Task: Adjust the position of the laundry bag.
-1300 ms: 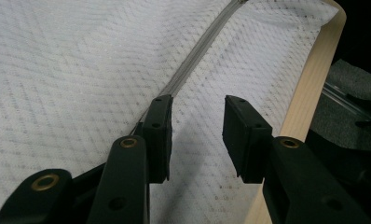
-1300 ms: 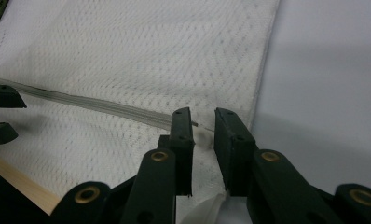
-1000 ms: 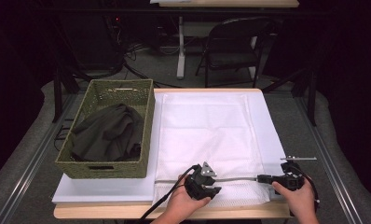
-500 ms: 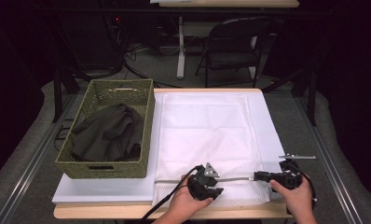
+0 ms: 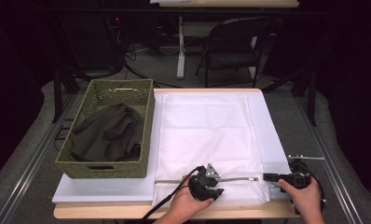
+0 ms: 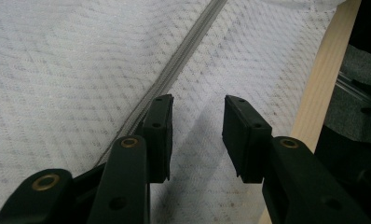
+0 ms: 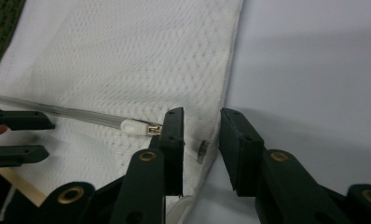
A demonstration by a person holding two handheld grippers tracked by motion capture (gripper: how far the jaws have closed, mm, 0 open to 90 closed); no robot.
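High view shows a white mesh laundry bag (image 5: 207,130) lying flat on the tabletop (image 5: 104,193), beside a woven basket (image 5: 104,165) that holds a dark garment (image 5: 106,133). The zipper (image 5: 235,179) runs along the near edge of the bag. The left hand-held gripper (image 6: 196,135) rests on the mesh with its jaws apart and nothing between them. The right hand-held gripper (image 7: 201,137) has just been opening; its jaws stand apart, with the white zipper pull (image 7: 136,127) just beside the left jaw, not clamped. The risk, I think: when the right jaws close, they may catch only mesh instead of the small pull, or the bag may slide because nothing pins it.
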